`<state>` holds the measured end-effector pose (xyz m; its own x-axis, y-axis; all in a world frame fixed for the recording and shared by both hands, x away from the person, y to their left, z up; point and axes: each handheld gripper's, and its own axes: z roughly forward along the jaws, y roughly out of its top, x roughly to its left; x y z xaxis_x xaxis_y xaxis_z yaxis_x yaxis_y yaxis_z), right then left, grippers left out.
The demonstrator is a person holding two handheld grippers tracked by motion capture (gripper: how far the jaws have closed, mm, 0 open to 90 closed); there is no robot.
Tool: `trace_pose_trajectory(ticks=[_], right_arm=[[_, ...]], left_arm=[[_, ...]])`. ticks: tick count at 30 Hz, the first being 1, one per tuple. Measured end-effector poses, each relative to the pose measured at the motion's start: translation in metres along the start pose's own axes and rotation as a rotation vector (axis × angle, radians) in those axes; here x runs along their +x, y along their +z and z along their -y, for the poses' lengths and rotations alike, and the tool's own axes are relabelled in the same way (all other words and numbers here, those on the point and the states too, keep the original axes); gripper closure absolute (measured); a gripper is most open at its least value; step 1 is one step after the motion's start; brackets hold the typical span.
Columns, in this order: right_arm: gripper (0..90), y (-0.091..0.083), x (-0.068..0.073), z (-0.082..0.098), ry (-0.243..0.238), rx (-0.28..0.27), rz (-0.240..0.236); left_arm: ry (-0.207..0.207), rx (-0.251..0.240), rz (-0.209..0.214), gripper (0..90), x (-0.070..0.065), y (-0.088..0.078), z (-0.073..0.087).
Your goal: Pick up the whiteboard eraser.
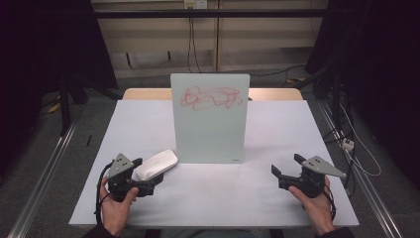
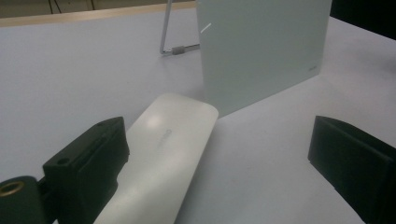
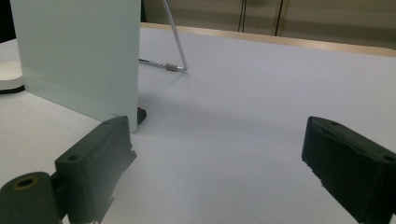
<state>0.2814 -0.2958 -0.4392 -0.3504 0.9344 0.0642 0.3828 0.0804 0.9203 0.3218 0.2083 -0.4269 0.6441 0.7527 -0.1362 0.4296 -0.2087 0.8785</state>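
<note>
A pale glass whiteboard [image 1: 210,119] stands upright mid-table on a wire stand, with red scribble [image 1: 212,97] across its top. A white oblong eraser [image 1: 157,164] lies flat by the board's lower left corner. My left gripper [image 1: 147,173] is open around it. In the left gripper view the eraser [image 2: 161,158] lies between the spread jaws of the left gripper [image 2: 217,140], close against the left jaw and far from the right one. My right gripper [image 1: 287,164] rests at the front right, open. The right gripper [image 3: 217,135] has only bare tabletop between its jaws.
The white tabletop [image 1: 223,198] has free room in front of the board and on both sides. The board's wire stand [image 3: 176,42] reaches back behind it. A small red and black object [image 3: 141,113] sits at the board's lower right corner. Dark floor and cables surround the table.
</note>
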Motion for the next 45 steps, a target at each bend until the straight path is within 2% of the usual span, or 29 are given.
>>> trace_pose_trajectory(ticks=[3,6,9,10,13,16,17,18,19,21,28,35,37,38,42,45], right_arm=[[8.0,0.001,0.000,0.000,-0.004,0.001,-0.006],[7.9,0.002,0.000,0.000,0.001,0.008,-0.008],[7.5,0.002,-0.001,0.000,0.005,0.007,-0.009],[7.5,0.002,-0.001,0.000,0.008,0.007,-0.012],[7.5,0.002,-0.001,0.000,0.008,0.006,-0.013],[7.6,0.002,-0.001,0.000,0.007,0.009,-0.014],[7.6,0.003,-0.001,0.000,0.007,0.010,-0.015],[7.6,0.003,0.000,-0.001,0.007,0.010,-0.015],[7.6,0.003,0.000,-0.001,0.006,0.010,-0.018],[7.4,0.004,0.000,-0.001,0.005,0.016,-0.016],[7.3,0.004,-0.001,-0.001,0.009,0.018,-0.022],[7.2,0.004,0.001,-0.001,0.009,0.022,-0.030],[7.2,0.004,0.002,-0.001,0.012,0.023,-0.029],[7.1,0.004,0.002,-0.001,0.013,0.024,-0.030],[7.1,0.005,0.002,-0.001,0.004,0.030,-0.029],[7.1,0.005,0.002,-0.001,0.005,0.031,-0.031]], left_arm=[[0.008,0.004,-0.007,4.8,0.000,0.001,0.000],[0.008,0.014,0.005,5.8,0.000,0.002,0.001],[0.014,0.020,-0.010,5.9,0.000,0.003,0.000],[0.012,0.020,0.001,6.1,0.001,0.003,0.000],[0.013,0.019,-0.004,6.7,0.001,0.003,-0.001],[-0.004,0.031,0.003,6.7,0.005,0.002,-0.001],[-0.008,0.031,0.017,6.7,0.006,0.001,-0.002],[0.007,0.021,0.050,6.7,0.009,0.001,-0.005],[0.010,0.013,0.031,6.7,0.010,0.000,-0.006],[0.013,0.011,0.024,6.7,0.011,-0.001,-0.007],[0.014,0.037,0.032,6.7,0.017,0.002,-0.013],[0.013,0.082,0.043,6.7,0.020,0.003,-0.020],[0.028,0.114,0.045,6.6,0.023,0.004,-0.022],[0.032,0.120,0.023,6.7,0.023,0.005,-0.022],[0.043,0.135,0.012,8.2,0.026,0.008,-0.023],[0.072,0.131,-0.009,7.6,0.028,0.008,-0.027]])
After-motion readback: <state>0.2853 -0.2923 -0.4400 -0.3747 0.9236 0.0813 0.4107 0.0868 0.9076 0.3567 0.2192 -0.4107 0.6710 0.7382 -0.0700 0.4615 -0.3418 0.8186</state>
